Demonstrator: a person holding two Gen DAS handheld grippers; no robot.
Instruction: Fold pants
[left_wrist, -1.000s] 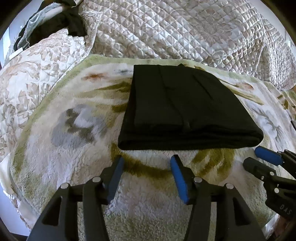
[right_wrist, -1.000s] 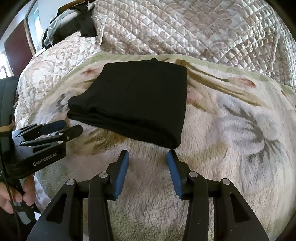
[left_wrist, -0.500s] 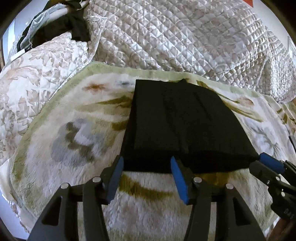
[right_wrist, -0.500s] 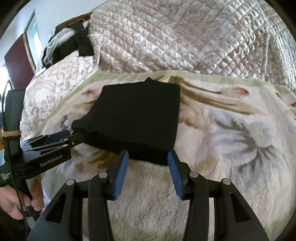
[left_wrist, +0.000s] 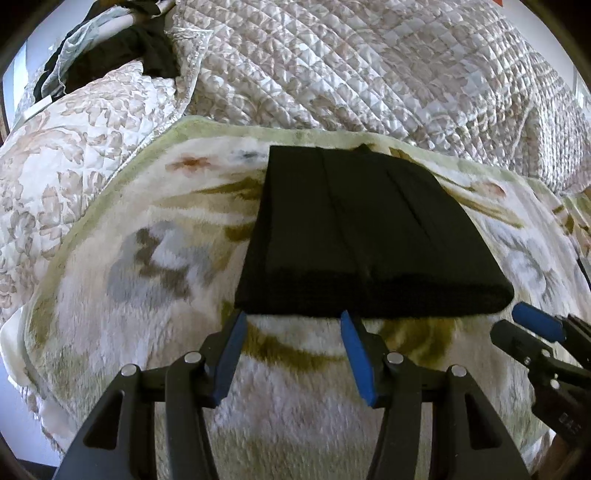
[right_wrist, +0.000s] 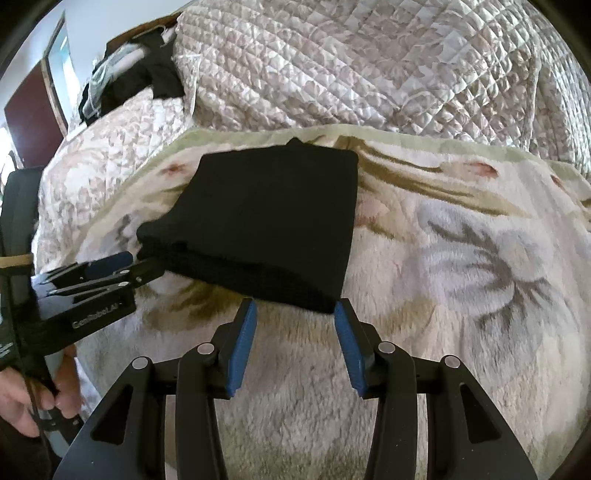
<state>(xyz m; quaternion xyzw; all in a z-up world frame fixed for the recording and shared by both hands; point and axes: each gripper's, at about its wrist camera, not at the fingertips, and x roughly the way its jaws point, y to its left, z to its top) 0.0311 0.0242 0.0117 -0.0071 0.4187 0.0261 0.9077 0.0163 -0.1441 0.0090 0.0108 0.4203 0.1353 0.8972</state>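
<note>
Lying nearest in the left wrist view, the left gripper (left_wrist: 291, 317) has its blue-padded fingers (left_wrist: 229, 354) spread apart, their tips just at the near folded edge of the pants (left_wrist: 354, 236), with nothing held between them. Right gripper (right_wrist: 291, 304): fingers likewise apart, blue pads (right_wrist: 349, 347) facing each other, tips just short of the near right corner of the pants (right_wrist: 266, 221); nothing gripped. Seen from the left wrist view, the right gripper (left_wrist: 524, 328) enters low at the right edge, beside the right end of the folded bundle; whether it touches the cloth cannot be told. Seen from the right wrist view, the left gripper (right_wrist: 129, 266) comes in from the left, its tips at the bundle's near left corner, with the person's left hand (right_wrist: 22, 391) on its handle at the lower left. Pants: black, folded into a compact, thick rectangle of several layers, lying flat on a fleece blanket (left_wrist: 129, 295), cream with olive and grey floral print and a pale green border. Beyond the blanket, a quilted bedspread (left_wrist: 369, 74) in beige and white leaf pattern rises behind. Farthest, at upper left, a heap of dark and pale clothes (left_wrist: 122, 48) rests on the quilt. In the right wrist view, a dark red door (right_wrist: 29, 114) stands at the far left.
</note>
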